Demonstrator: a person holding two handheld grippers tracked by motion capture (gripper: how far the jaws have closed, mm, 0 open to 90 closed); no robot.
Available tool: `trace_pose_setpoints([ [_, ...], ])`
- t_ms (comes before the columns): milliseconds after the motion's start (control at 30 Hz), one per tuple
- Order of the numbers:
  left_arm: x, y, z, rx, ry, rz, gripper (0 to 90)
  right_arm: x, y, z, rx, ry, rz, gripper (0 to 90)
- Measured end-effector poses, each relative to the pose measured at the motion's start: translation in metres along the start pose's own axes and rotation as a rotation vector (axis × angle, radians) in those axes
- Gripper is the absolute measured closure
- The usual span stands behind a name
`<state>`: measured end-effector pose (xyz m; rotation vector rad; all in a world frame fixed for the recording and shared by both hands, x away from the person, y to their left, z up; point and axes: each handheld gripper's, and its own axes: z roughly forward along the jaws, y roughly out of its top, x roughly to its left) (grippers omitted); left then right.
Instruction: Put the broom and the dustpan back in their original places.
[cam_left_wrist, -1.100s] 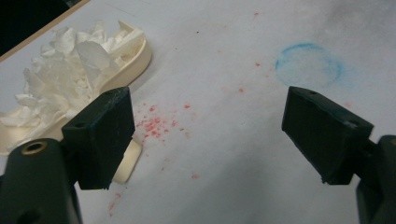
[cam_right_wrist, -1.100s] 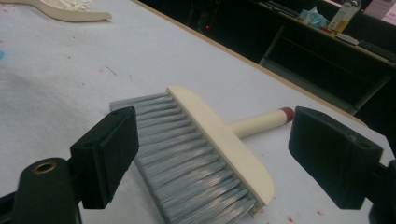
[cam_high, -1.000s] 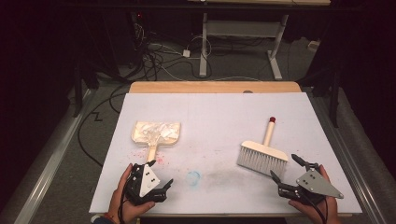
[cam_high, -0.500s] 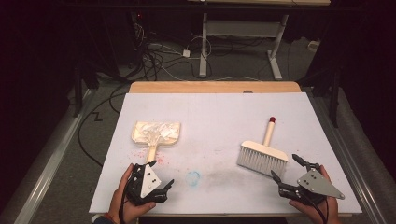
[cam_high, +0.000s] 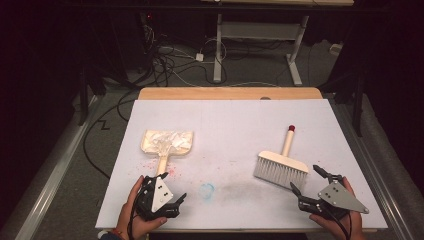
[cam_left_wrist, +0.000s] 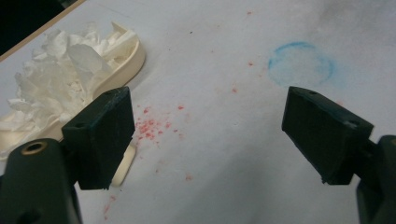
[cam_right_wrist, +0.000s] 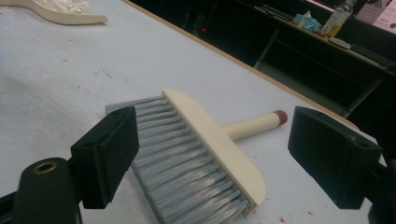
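A cream dustpan (cam_high: 166, 142) heaped with white paper shreds lies left of centre on the white table top, its handle pointing toward me. In the left gripper view the dustpan (cam_left_wrist: 70, 79) sits at upper left. A cream hand brush (cam_high: 280, 167) with grey bristles and a red-tipped handle lies on the right. My left gripper (cam_high: 170, 189) is open just below the dustpan's handle end, holding nothing; its jaws (cam_left_wrist: 210, 126) stand wide over bare table. My right gripper (cam_high: 307, 180) is open beside the bristles, and the brush (cam_right_wrist: 205, 154) lies just ahead of its spread jaws.
A faint blue chalk ring (cam_high: 207, 190) marks the table between the grippers, and red specks (cam_left_wrist: 149, 126) are scattered near the dustpan handle. The white sheet (cam_high: 225, 120) covers a wooden table. Cables and desk legs stand on the floor beyond.
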<state>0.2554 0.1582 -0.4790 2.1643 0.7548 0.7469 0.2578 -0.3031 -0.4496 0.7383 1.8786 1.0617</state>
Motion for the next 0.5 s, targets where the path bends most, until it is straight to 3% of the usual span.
trace_pose_setpoints([
  [500,0.0012,0.0020,0.0042,0.015,0.002,-0.001,16.6,-0.0045,0.0012,0.0004,-0.005,0.006,-0.001,17.2],
])
